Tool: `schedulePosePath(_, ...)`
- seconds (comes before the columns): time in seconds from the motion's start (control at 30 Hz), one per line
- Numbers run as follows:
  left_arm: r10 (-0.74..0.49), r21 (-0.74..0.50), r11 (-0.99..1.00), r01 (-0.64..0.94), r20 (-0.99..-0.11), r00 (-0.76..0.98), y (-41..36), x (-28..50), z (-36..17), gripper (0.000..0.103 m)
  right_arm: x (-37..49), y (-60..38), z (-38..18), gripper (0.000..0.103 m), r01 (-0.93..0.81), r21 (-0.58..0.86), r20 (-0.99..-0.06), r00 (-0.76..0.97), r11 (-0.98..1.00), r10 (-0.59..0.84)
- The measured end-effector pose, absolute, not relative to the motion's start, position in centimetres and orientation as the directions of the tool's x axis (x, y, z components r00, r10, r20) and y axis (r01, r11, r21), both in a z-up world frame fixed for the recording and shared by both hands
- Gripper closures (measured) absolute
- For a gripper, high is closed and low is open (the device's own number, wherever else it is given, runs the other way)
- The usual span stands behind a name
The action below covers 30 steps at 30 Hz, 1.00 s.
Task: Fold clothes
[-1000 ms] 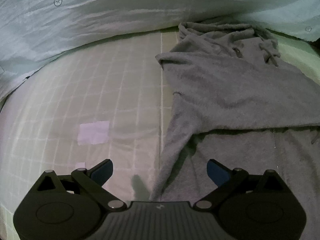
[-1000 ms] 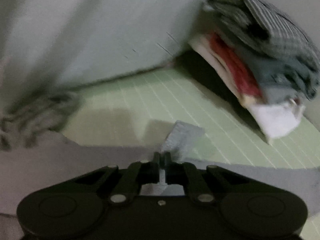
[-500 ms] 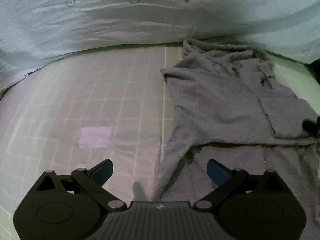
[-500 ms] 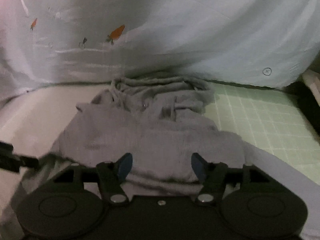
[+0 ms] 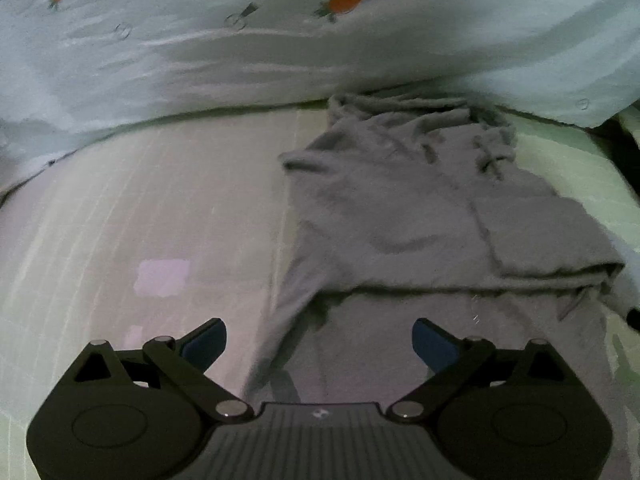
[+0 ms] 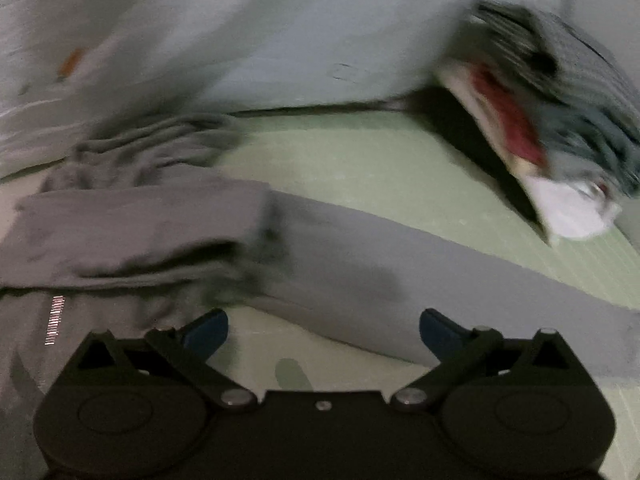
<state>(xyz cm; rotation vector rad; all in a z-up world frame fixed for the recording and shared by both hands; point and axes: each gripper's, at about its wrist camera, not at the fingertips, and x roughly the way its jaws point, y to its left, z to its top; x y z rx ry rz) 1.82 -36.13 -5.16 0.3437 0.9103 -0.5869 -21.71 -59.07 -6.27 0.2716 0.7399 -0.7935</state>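
In the left wrist view the grey hoodie (image 5: 400,216) is lying on a checked sheet (image 5: 160,208), filling the centre and right of the frame. Its hood is bunching at the top, against a pale quilt (image 5: 200,52) printed with carrots that is running across the upper part of the frame. One sleeve is lying folded across the chest, making a thick band that is ending in a fold at the right. The hoodie's left edge is trailing down towards the bottom centre. The left gripper (image 5: 319,344) is sitting at the bottom of the frame with its jaws standing wide apart, nothing between the blue pads (image 5: 204,340); the cloth is lying beyond them, not pinched.

The right wrist view is blurring. There the hoodie (image 6: 132,216) is occupying the left half, with the folded sleeve band at centre left and the other sleeve (image 6: 440,280) stretching flat across the green sheet (image 6: 360,160) towards the lower right. The right gripper (image 6: 324,330) is at the bottom of the frame, its jaws opening wide, holding nothing; the flat sleeve is lying just beyond its pads. A pile of clothes (image 6: 552,112) is leaning at the upper right, well apart from the hoodie.
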Motion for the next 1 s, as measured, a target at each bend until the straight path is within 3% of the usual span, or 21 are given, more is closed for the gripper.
schedulePosePath(0.2,-0.396,0.045,0.711,0.701,-0.799,0.452,-41.1,1.6,-4.5,0.008,-23.7,-62.4,-7.4,0.0,0.815,-0.008,-0.706,0.405,0.579,-0.58)
schedulePosePath(0.5,-0.467,-0.04,0.567,0.823,-0.838,0.281,-48.9,2.3,-6.6,0.042,-22.6,-65.8,-8.1,0.0,0.853,0.004,-0.717,0.366,0.521,-0.593)
schedulePosePath(0.67,-0.402,-0.03,0.596,0.802,-0.876,0.266,-51.1,3.1,-9.0,0.042,-22.0,-65.6,-9.0,0.0,0.853,-0.036,-0.73,0.333,0.52,-0.597)
schedulePosePath(0.87,-0.435,-0.087,0.581,0.809,-0.873,0.218,-51.1,3.1,-9.8,0.045,-21.6,-66.7,-9.8,0.0,0.866,-0.014,-0.766,0.312,0.499,-0.562)
schedulePosePath(0.9,-0.443,-0.096,0.579,0.81,-0.871,0.213,-51.0,3.1,-9.8,0.048,-21.7,-66.7,-10.0,0.0,0.869,0.0,-0.764,0.319,0.496,-0.56)
schedulePosePath(0.97,-0.463,-0.119,0.568,0.814,-0.864,0.196,-50.8,3.1,-9.5,0.077,-21.8,-66.7,-10.0,0.0,0.87,0.004,-0.764,0.322,0.494,-0.56)
schedulePosePath(1.0,-0.468,-0.127,0.562,0.817,-0.864,0.188,-50.8,3.1,-9.4,0.084,-21.7,-66.7,-10.0,0.0,0.869,0.004,-0.763,0.322,0.494,-0.561)
